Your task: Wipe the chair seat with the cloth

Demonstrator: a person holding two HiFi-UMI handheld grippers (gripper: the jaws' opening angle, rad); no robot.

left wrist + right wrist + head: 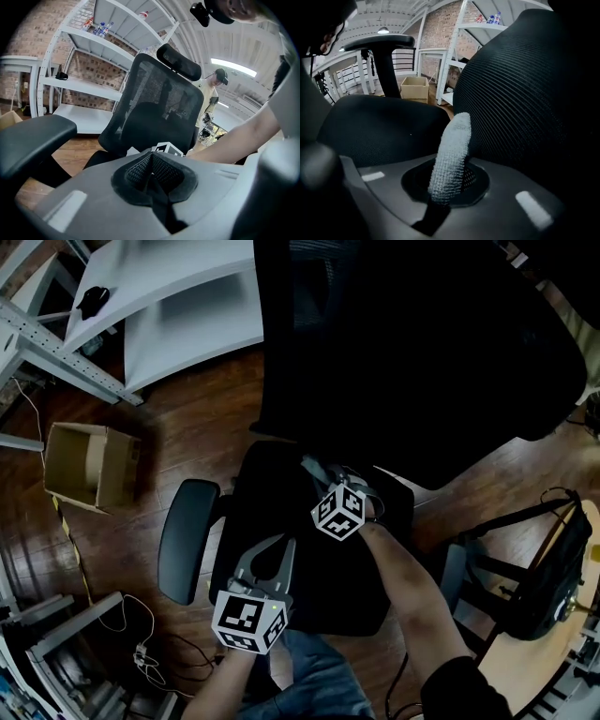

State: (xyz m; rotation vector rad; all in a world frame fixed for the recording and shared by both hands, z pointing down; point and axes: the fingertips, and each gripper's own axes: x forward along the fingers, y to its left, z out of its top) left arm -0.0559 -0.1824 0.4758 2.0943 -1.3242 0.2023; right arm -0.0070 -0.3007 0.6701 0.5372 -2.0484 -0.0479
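Note:
A black office chair fills the head view, its seat [267, 498] below the tall mesh backrest [403, 343]. My right gripper [330, 482] rests at the back of the seat, shut on a pale grey cloth [317, 468]. In the right gripper view the cloth [452, 154] stands up from the jaws as a rolled strip between the seat [379, 126] and the backrest [520, 93]. My left gripper [279, 542] hovers over the seat's front left, shut with nothing in it [151, 164], and points at the backrest [154, 103].
The chair's left armrest [186, 540] and right armrest [455, 568] flank the seat. A cardboard box [89, 465] sits on the wood floor at left, white shelving [178, 296] behind it. A black backpack [548, 577] stands at right. A person [213, 93] stands far behind the chair.

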